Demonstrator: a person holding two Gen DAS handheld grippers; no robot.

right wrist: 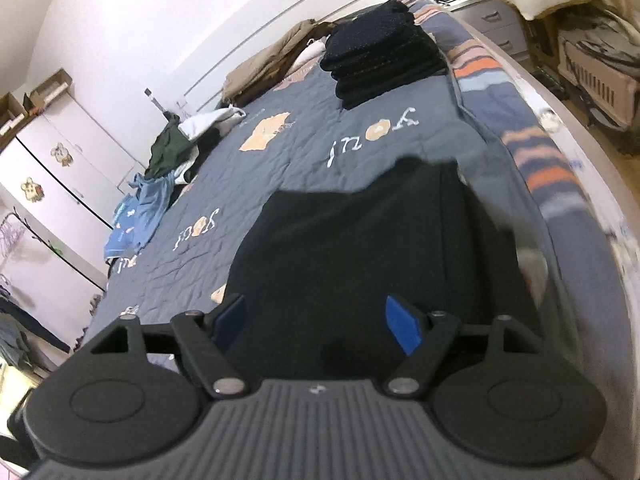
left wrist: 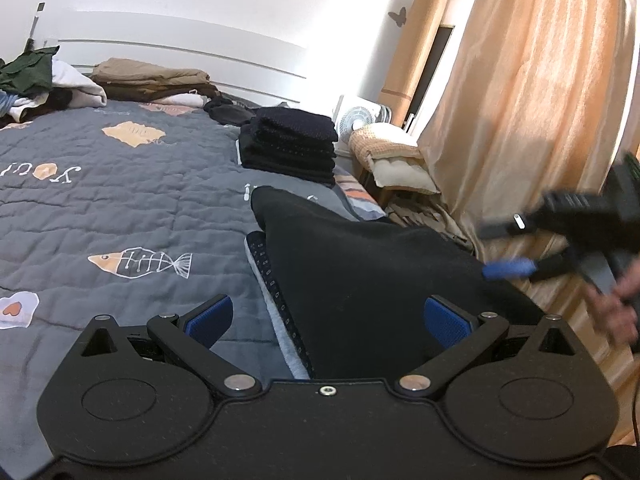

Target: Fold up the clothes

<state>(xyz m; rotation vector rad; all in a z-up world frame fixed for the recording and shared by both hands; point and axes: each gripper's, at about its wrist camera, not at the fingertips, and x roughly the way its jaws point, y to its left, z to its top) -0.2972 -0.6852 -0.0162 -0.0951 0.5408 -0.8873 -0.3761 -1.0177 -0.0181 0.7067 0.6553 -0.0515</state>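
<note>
A black garment (left wrist: 360, 280) lies folded on the grey quilt (left wrist: 100, 200) near the bed's right edge, with a pale patterned lining showing along its left side. My left gripper (left wrist: 328, 320) stands open over its near end, the blue pads wide apart and not pressing on the cloth. In the left wrist view my right gripper (left wrist: 500, 248) is blurred off the bed's right side, held by a hand (left wrist: 616, 304). In the right wrist view the right gripper (right wrist: 316, 324) is open above the same black garment (right wrist: 360, 248), nothing clamped.
A stack of folded dark clothes (left wrist: 290, 146) sits further up the bed. Folded tan clothes (left wrist: 152, 76) and a loose pile (left wrist: 28, 76) lie by the headboard. A blue garment (right wrist: 140, 208) lies at the far side. A fan (left wrist: 360, 118) and curtain (left wrist: 520, 120) stand on the right.
</note>
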